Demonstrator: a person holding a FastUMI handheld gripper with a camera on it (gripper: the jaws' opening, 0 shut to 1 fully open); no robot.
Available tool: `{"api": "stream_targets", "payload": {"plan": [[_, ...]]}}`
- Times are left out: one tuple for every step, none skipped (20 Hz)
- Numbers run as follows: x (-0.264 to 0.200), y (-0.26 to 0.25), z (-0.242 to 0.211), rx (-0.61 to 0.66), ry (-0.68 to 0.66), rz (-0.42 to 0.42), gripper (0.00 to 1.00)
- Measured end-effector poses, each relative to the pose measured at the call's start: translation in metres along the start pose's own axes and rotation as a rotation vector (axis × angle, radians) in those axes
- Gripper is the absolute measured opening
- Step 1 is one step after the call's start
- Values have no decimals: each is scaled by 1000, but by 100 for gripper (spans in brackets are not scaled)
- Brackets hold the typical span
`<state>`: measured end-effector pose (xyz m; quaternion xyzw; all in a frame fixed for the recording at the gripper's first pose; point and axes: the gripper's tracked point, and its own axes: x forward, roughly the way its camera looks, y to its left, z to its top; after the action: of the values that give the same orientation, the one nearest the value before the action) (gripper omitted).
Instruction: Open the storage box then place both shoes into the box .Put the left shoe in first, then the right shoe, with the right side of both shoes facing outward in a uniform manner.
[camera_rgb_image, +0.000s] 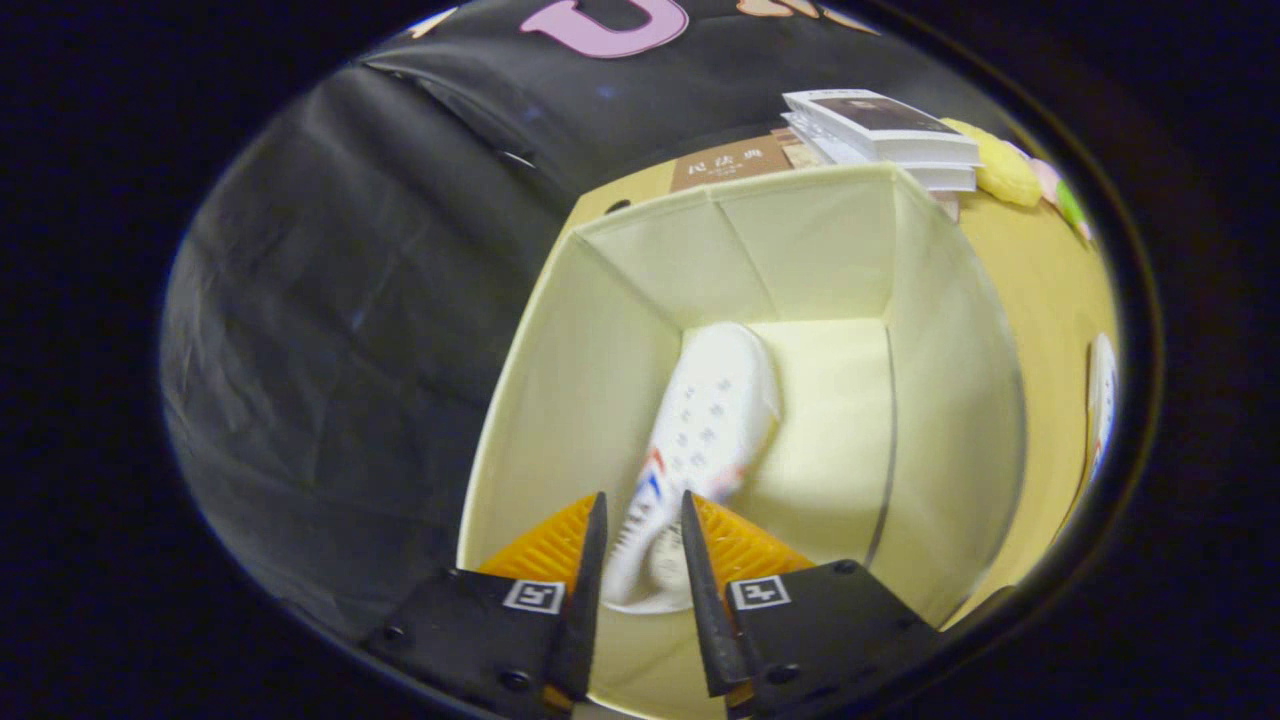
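The cream storage box (600, 330) stands open on the yellow table, its walls upright. A white shoe (710, 420) with red and blue marks lies inside it, toe pointing to the far wall and close to the left wall. Its heel end sits between my fingers. My gripper (643, 497) hangs over the near side of the box, both fingers pressing on the shoe's heel part. The shoe looks slightly blurred. The other white shoe (1101, 400) lies on the table to the right of the box, only a sliver of it seen.
Behind the box lie a stack of white books (885, 135) and a brown book (730, 162). A yellow soft thing (1005, 172) lies to the right of the books. The black cloth wall (330, 350) hangs left of the box.
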<state>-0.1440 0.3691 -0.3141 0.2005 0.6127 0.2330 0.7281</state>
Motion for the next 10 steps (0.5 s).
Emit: {"api": "stream_targets", "payload": {"plan": [[-3, 0, 4, -24, -9, -3, 52], [-5, 2, 5, -43, -17, 0, 62], [-10, 8, 6, -51, -25, 23, 71], [-15, 9, 8, -63, -36, 33, 81], [-20, 7, 10, -81, -47, 32, 91], [-26, 6, 12, -96, -58, 37, 100], [-33, 8, 14, -107, -70, 53, 100], [-41, 8, 17, -117, -82, 65, 100], [-51, 7, 21, -127, -98, 74, 100], [-61, 5, 27, -141, -123, 77, 100]]}}
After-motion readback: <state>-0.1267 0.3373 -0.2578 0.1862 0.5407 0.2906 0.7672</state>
